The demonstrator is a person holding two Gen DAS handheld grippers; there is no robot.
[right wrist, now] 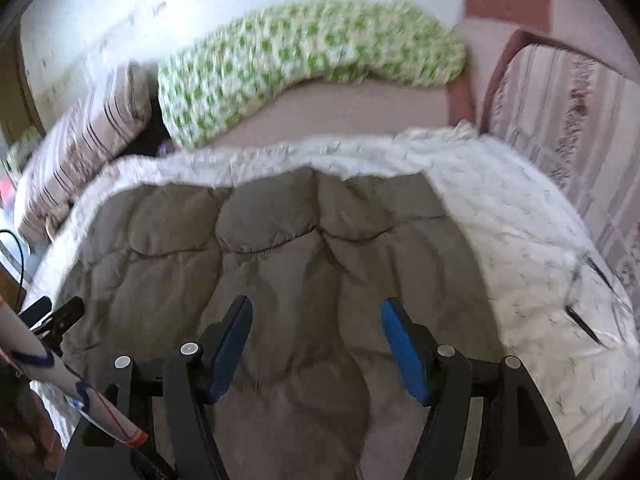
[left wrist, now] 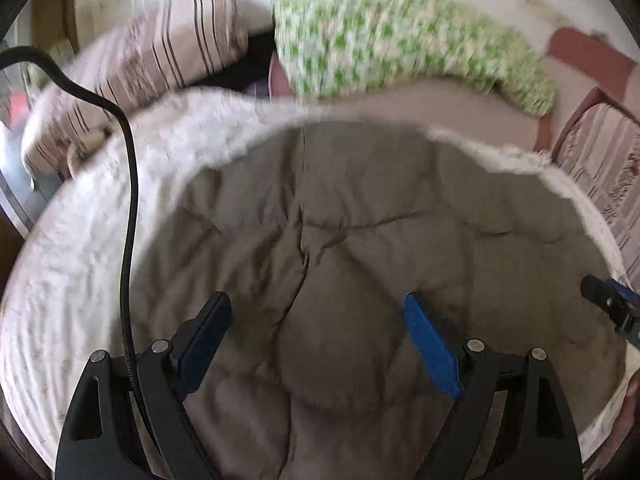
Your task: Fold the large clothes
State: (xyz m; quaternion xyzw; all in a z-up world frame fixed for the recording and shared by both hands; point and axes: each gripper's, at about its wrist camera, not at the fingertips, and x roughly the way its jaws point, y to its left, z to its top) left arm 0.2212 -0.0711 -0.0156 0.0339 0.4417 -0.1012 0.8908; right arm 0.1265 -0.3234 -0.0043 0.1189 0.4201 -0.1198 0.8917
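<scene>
Fingers of our left gripper (left wrist: 318, 330) and right gripper (right wrist: 316, 338) gape empty above the grey quilted garment (left wrist: 340, 240), which spreads directly ahead of both, neither nearer.

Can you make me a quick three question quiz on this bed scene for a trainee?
1. True or false: the left gripper is clamped on the grey quilted garment.
2. What lies under that garment? A) white blanket B) bare floor C) wooden table
3. Which pillow lies beside the striped pillow?

Key: 1 false, its jaws stand open and empty. 2 A. 3 the green and white patterned pillow.
</scene>
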